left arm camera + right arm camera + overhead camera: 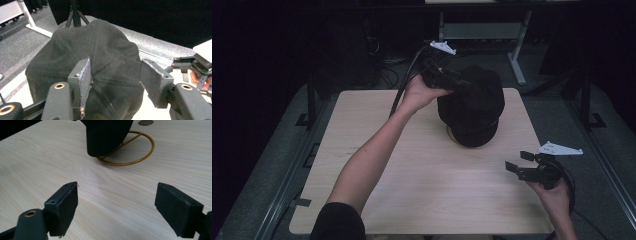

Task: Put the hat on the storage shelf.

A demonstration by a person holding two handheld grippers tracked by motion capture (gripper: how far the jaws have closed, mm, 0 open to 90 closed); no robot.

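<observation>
Cap perched on its stand, left gripper at its crown

Black cap (472,105) sits on a gold wire stand (132,150) mid-tabletop (412,165); left gripper (113,75) straddles the crown, fingers spread without pinching, likely just releasing. Right gripper (518,162) waits aside, fingers spread on nothing.

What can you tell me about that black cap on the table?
The black cap is soft, felt-like cloth with seams running up to its crown. It sits on a thin gold wire stand whose ring base rests on the pale wooden table, toward the far side. Its stiff brim hangs toward the person. The left gripper is at the crown with open jaws either side of the fabric; one pad seems to brush it.
</observation>
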